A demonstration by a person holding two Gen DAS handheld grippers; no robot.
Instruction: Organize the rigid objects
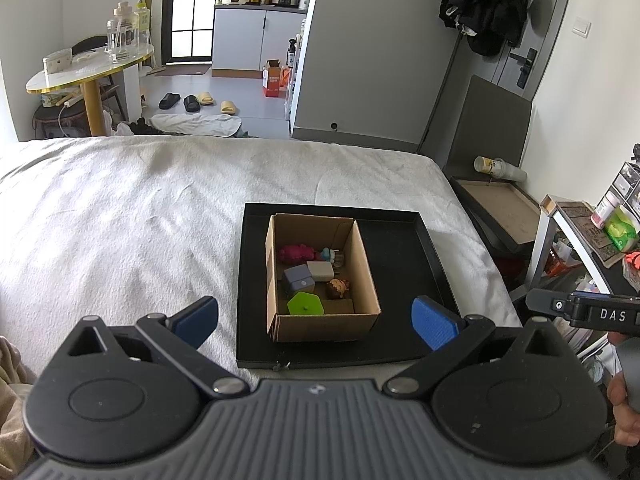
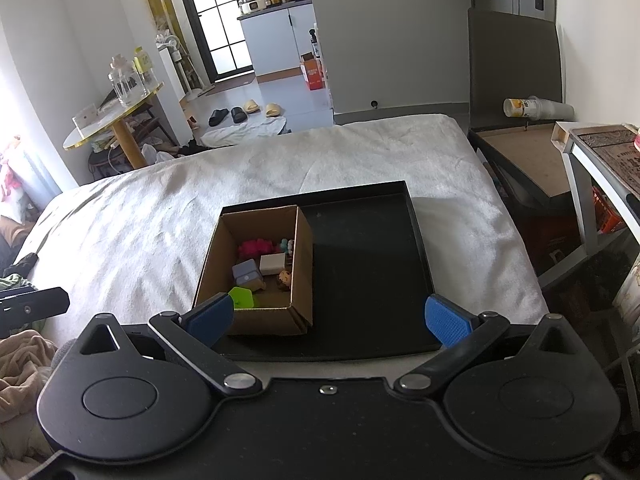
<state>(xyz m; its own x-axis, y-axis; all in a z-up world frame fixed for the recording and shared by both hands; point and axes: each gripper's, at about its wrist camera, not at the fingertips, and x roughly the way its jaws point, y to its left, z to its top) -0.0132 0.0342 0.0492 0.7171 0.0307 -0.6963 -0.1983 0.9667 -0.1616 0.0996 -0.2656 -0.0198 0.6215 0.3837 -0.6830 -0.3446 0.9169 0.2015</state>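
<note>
A cardboard box [image 1: 366, 276] [image 2: 303, 264] stands in the left half of a black tray [image 1: 404, 256] [image 2: 372, 272] on the white bed. Inside lie a pink toy [image 1: 294, 253] [image 2: 256, 247], a lilac block [image 1: 298, 277] [image 2: 247, 273], a beige block [image 1: 321, 271] [image 2: 273, 263], a green hexagon piece [image 1: 305, 304] [image 2: 242, 298] and a small brown figure [image 1: 338, 288] [image 2: 285, 279]. My left gripper [image 1: 316, 322] hangs open above the tray's near edge, holding nothing. Wide open too, my right gripper [image 2: 330, 318] hovers over the tray's near right part, its left fingertip [image 2: 212, 316] in front of the box corner.
The white bed cover [image 1: 140, 220] [image 2: 160, 220] spreads left of the tray. A dark open case [image 1: 498, 204] [image 2: 520, 160] and a shelf [image 2: 600, 152] stand off the bed's right edge. A round table [image 1: 86, 66] and slippers lie beyond. A hand [image 1: 624, 404] holds the right gripper.
</note>
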